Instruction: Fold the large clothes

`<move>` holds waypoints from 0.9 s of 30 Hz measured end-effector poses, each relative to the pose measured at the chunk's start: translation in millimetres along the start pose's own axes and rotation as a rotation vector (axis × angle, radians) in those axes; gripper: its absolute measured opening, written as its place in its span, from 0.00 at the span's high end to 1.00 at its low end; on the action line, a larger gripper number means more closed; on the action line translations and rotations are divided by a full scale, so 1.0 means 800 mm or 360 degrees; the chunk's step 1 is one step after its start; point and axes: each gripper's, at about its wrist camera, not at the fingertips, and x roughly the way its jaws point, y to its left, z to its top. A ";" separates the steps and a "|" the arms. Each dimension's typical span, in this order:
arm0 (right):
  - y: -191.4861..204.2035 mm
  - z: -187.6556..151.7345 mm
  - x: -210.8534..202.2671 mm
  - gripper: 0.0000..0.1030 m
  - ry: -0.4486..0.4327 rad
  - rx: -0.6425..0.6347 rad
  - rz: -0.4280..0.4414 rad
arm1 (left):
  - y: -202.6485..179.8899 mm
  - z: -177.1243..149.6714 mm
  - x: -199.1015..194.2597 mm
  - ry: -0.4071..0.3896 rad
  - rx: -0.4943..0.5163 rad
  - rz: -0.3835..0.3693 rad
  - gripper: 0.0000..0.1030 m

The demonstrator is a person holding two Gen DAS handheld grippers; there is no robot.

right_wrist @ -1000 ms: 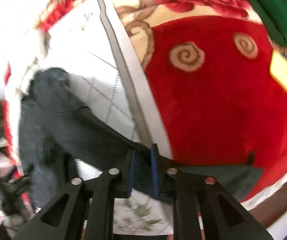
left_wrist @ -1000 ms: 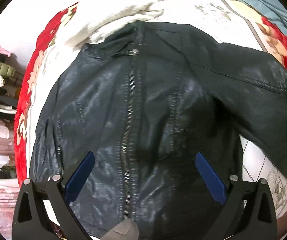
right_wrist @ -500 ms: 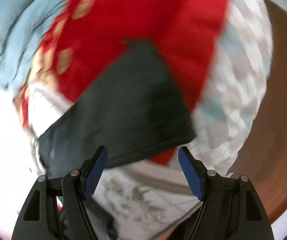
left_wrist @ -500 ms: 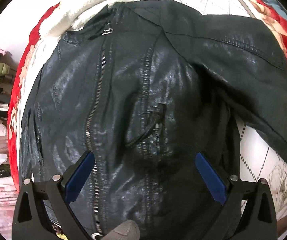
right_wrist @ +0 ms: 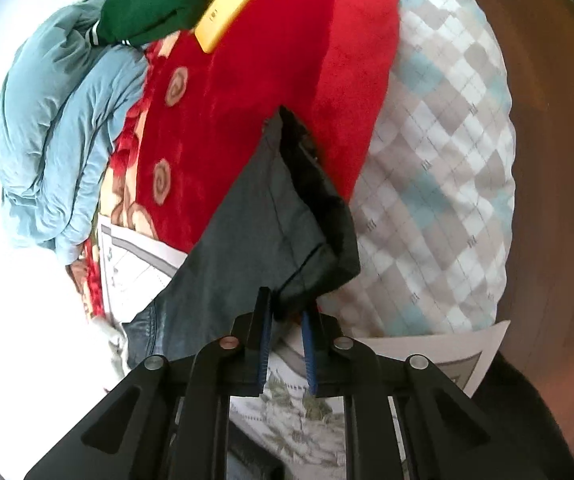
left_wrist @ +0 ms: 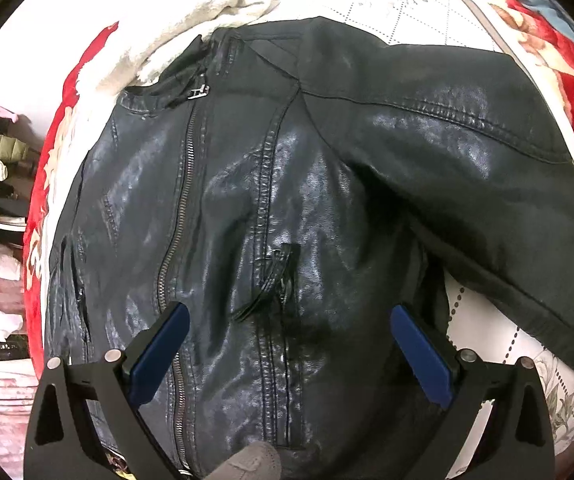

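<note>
A black leather jacket (left_wrist: 271,208) lies front up on the bed, zipper closed, collar at the far end. Its sleeve (left_wrist: 467,152) stretches out to the right. My left gripper (left_wrist: 287,332) is open and empty, low over the jacket's lower front near a pocket. In the right wrist view, my right gripper (right_wrist: 287,320) is nearly closed on the edge of the sleeve cuff (right_wrist: 287,216), whose dark lining shows at the opening.
A red floral blanket (right_wrist: 247,100) covers the bed. A white fluffy garment (left_wrist: 191,28) lies past the collar. A light blue jacket (right_wrist: 55,128), a green garment (right_wrist: 155,0) and a yellow box (right_wrist: 235,0) lie beyond the sleeve. A checked quilt (right_wrist: 447,184) hangs at the bed's edge.
My right gripper opened half a second ago and has now closed on the sleeve cuff from a new angle. My left gripper shifted slightly over the jacket and stayed open.
</note>
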 end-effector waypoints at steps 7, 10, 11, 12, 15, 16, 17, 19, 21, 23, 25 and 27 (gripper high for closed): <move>-0.013 0.011 0.007 0.62 0.0095 0.0061 0.0141 | -0.007 0.000 -0.003 0.0002 0.0036 -0.0020 0.00; -0.007 0.013 0.015 0.62 0.0076 0.0089 0.0241 | -0.010 0.000 -0.005 -0.0002 0.0056 -0.0024 0.00; -0.002 0.013 0.019 0.62 0.0081 0.0087 0.0256 | -0.011 0.001 -0.005 -0.0003 0.0060 -0.0021 0.00; 0.002 0.014 0.022 0.62 0.0072 0.0076 0.0271 | -0.011 0.001 -0.005 -0.0004 0.0064 -0.0021 0.00; 0.012 0.024 0.047 0.53 0.0072 0.0014 0.0185 | -0.013 0.003 -0.005 -0.0009 0.0066 -0.0014 0.00; 0.012 0.029 0.062 0.53 0.0082 0.0032 0.0185 | -0.014 0.004 -0.005 -0.0011 0.0065 -0.0011 0.00; 0.013 0.033 0.072 0.53 0.0084 0.0048 0.0221 | -0.014 0.005 -0.006 -0.0011 0.0062 -0.0008 0.00; 0.024 0.037 0.074 0.95 -0.0008 0.0030 0.0215 | -0.012 0.008 -0.009 -0.0017 0.0045 -0.0002 0.00; 0.043 0.038 0.053 0.95 -0.0142 -0.0014 0.0206 | -0.007 0.011 -0.015 -0.0038 0.0017 0.0006 0.00; 0.060 0.036 0.026 0.96 -0.0282 -0.0050 0.0199 | 0.000 0.014 -0.024 -0.0079 -0.0026 0.0026 0.00; 0.072 0.034 0.024 0.95 -0.0298 -0.0127 0.0185 | 0.005 0.016 -0.027 -0.0102 -0.0065 0.0064 0.00; 0.074 0.036 0.055 0.91 -0.0149 -0.0188 0.0125 | 0.006 0.018 -0.020 -0.0078 -0.0082 0.0076 0.00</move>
